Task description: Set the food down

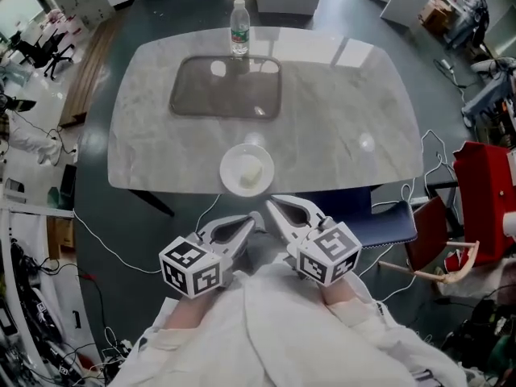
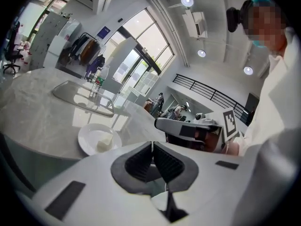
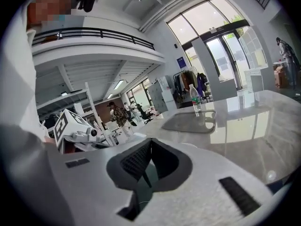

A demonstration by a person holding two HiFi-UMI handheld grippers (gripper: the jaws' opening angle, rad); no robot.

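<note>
A white plate with a pale piece of food on it sits at the near edge of the marble table. The same plate and food appear in the left gripper view, ahead and to the left of the jaws. Both grippers are held close to my body, below the table edge. My left gripper is shut and empty, its tip near the right one. My right gripper is also shut with nothing in it. The plate is hidden in the right gripper view.
A grey tray lies on the far half of the table, with a water bottle standing behind it. Cables run over the floor at the left. A blue chair and a red cart stand at the right.
</note>
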